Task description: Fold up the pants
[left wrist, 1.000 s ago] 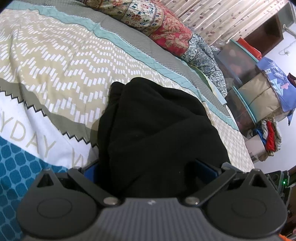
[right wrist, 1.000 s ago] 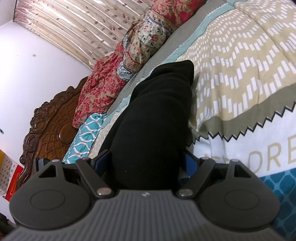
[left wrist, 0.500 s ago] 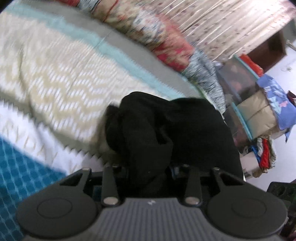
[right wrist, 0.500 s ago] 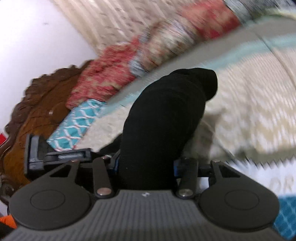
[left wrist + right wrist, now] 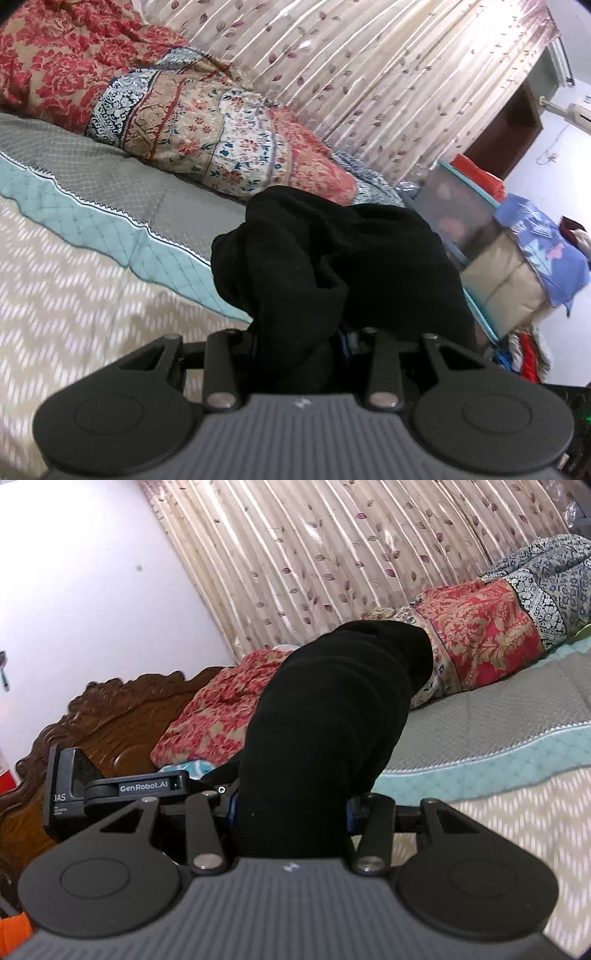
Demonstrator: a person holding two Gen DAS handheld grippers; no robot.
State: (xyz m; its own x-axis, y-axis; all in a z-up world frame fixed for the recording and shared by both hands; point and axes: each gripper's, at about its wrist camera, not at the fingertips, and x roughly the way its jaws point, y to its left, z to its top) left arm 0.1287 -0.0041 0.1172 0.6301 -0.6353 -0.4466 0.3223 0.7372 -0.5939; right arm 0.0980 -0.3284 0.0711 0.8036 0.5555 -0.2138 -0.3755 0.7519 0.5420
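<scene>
Fingers point(image 5: 255, 341) clamp pants point(image 5: 332, 258), headboard point(image 5: 74, 746) right-view only

In the right wrist view, a black bar point(image 5: 136, 787) at the left side, just beside the black cloth, carries a white label that reads "GenRobot.AI". On the black block point(image 5: 64, 790) joined to that bar, the letters "JAS" can be read at its left face; smaller print below them is too small to tell. The left wrist view shows no readable text.
</scene>
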